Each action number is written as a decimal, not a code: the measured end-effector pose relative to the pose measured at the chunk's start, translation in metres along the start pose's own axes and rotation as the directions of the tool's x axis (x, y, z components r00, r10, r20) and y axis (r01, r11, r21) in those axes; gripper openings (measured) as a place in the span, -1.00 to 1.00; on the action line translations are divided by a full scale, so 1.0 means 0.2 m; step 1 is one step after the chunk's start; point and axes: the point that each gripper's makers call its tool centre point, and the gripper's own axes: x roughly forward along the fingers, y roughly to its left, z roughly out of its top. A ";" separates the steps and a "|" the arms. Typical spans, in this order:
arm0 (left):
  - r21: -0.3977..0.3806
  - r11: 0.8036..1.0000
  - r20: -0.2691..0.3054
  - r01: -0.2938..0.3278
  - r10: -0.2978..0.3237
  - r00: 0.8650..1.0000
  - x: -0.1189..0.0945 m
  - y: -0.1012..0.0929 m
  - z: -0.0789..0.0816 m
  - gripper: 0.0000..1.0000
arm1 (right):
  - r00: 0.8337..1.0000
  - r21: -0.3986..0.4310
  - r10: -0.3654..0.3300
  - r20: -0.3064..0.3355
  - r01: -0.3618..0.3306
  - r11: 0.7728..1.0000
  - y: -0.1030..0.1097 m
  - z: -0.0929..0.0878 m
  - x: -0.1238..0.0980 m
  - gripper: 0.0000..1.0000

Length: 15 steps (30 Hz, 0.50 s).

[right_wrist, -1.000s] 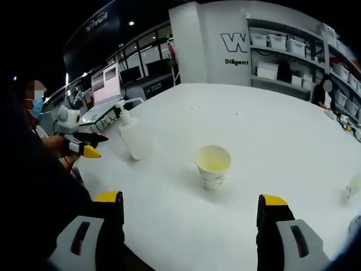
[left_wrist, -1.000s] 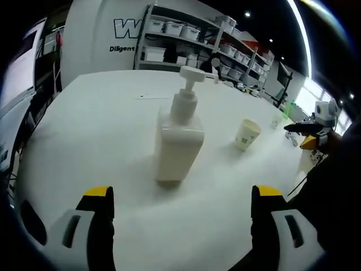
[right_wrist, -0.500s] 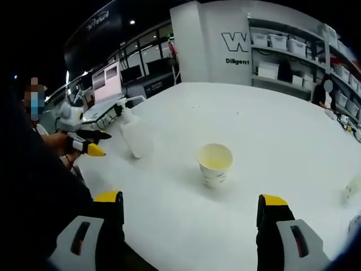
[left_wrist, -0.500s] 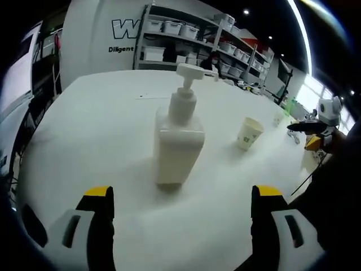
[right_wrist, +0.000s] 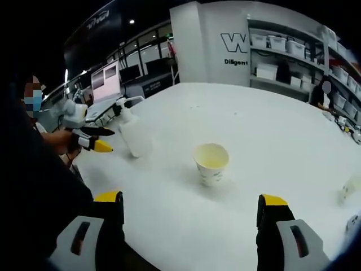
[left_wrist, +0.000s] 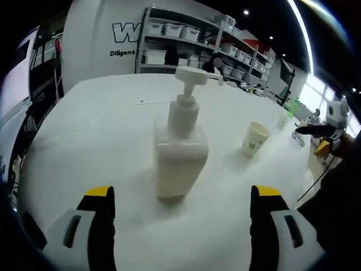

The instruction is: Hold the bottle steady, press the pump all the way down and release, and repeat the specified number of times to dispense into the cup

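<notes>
The white table (left_wrist: 84, 130) spreads ahead of both tools. The pump bottle (left_wrist: 179, 148) stands upright just ahead of the left gripper (left_wrist: 177, 195), jaws wide apart. The paper cup (right_wrist: 211, 164) sits ahead of the right gripper (right_wrist: 192, 200), jaws also apart, empty.

Lab or storeroom (shelves (left_wrist: 186, 39) of bins).

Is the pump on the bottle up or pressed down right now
Up. In the left gripper view the pump stands raised on its stem above the bottle, with nothing touching it.
</notes>
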 end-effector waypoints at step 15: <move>0.045 0.998 0.043 -0.034 0.032 0.999 0.09 -0.01 0.07 0.78 | 1.000 0.010 -0.020 -0.005 0.020 1.000 -0.01 -0.05 -0.04 0.97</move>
